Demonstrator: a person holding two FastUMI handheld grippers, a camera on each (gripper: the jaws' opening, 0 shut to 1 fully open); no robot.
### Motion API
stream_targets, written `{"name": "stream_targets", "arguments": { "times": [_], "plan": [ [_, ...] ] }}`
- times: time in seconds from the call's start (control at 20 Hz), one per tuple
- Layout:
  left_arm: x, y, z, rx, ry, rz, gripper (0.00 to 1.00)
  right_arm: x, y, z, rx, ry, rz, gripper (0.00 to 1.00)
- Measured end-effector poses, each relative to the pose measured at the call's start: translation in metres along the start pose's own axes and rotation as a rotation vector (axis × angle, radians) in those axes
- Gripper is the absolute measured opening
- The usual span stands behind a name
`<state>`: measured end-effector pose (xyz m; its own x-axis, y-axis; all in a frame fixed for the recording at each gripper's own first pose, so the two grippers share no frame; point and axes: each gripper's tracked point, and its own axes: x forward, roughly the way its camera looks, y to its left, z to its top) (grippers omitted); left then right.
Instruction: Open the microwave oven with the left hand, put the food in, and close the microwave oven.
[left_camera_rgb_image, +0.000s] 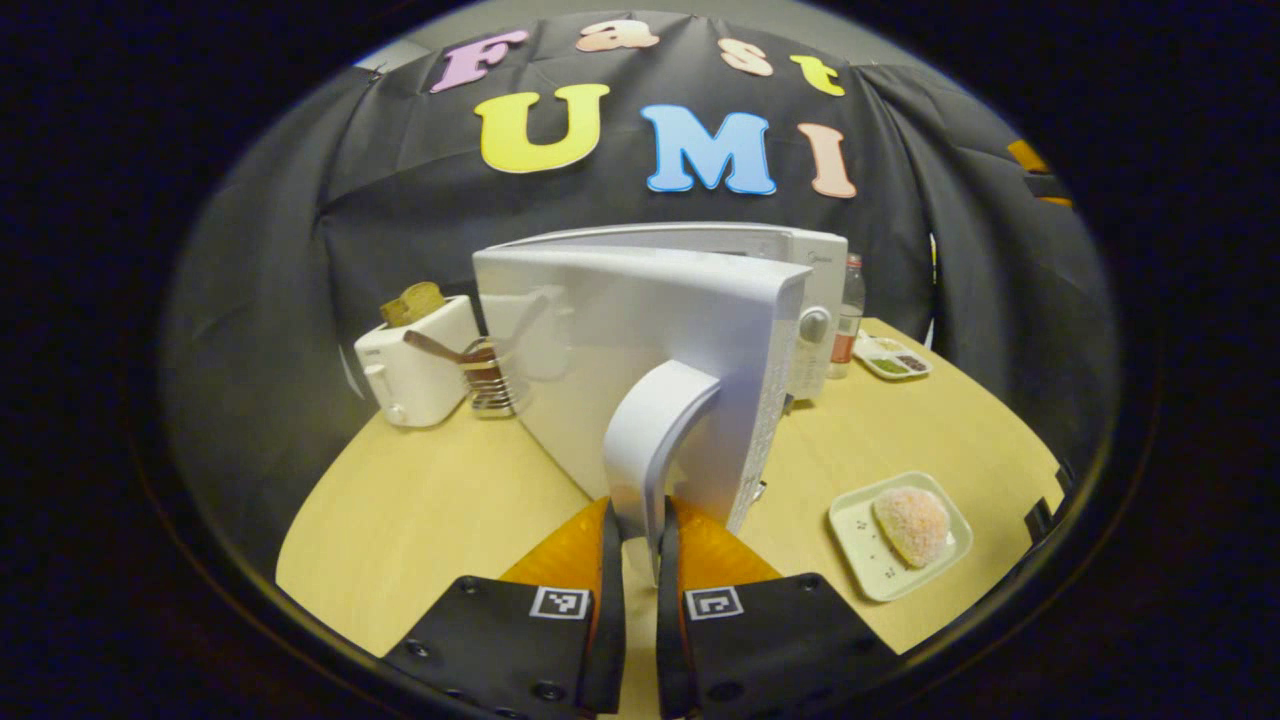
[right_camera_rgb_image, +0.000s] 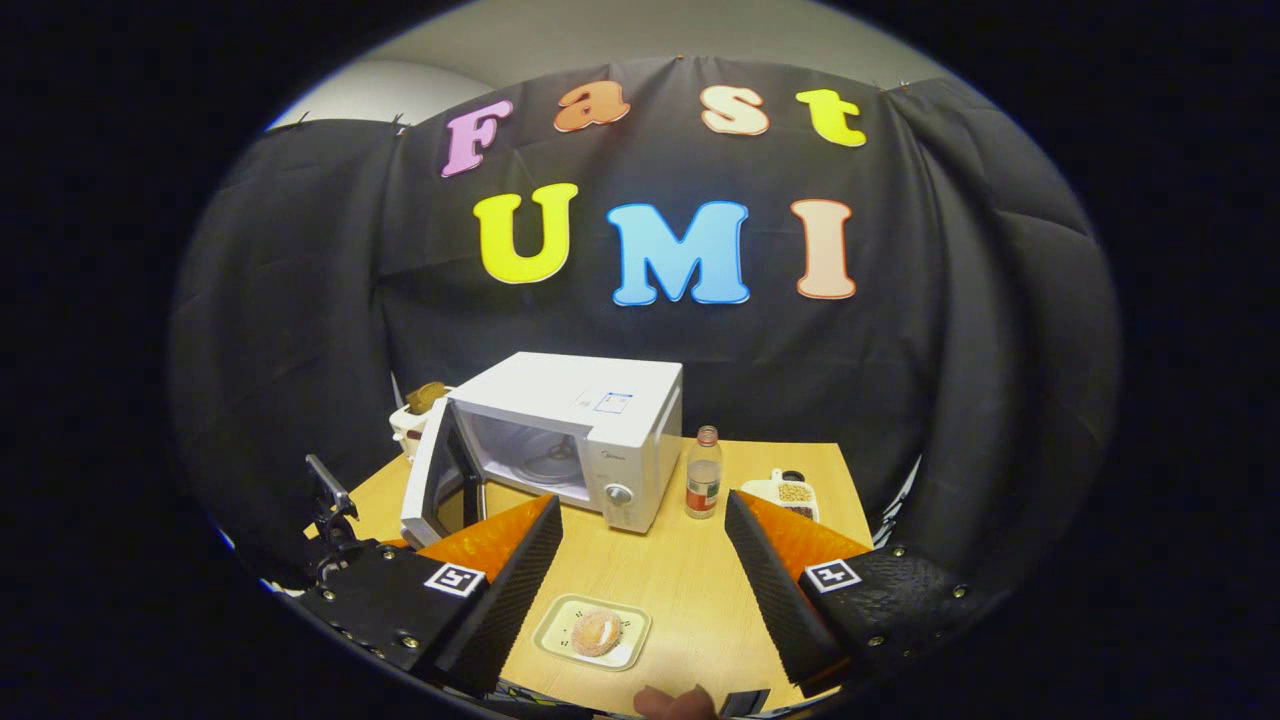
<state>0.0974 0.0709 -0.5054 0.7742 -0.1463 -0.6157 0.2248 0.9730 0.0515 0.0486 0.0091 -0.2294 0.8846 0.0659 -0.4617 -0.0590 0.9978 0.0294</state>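
At the microwave door handle, left gripper is clamping it, door ajar; right gripper is hovering wide open above the food plate.

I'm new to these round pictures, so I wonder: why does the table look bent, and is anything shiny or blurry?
In the left gripper view the fisheye lens curves the table edge and swells the near microwave door, whose glossy face mirrors the toaster; the left gripper looks slightly soft. In the right gripper view the microwave looks small, lighting is even, shadows faint.
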Motion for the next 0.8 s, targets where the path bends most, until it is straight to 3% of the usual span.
{"name": "stream_targets", "arguments": {
  "times": [0.2,0.4,0.6,0.8],
  "plan": [
    [-0.016,0.044,-0.015,-0.061,0.048,0.107,0.19,0.020,0.010,-0.022,-0.043,0.024,0.077,1.00],
    [-0.024,0.060,-0.021,-0.129,0.064,0.100,0.20,0.046,0.029,-0.067,-0.022,0.112,0.118,1.00],
    [-0.029,0.086,-0.026,-0.170,0.045,0.067,0.20,0.074,0.056,-0.121,-0.091,0.195,0.098,1.00],
    [-0.042,0.118,-0.033,-0.159,0.014,0.038,0.19,0.100,0.071,-0.200,-0.089,0.369,0.031,1.00]
  ]
}}
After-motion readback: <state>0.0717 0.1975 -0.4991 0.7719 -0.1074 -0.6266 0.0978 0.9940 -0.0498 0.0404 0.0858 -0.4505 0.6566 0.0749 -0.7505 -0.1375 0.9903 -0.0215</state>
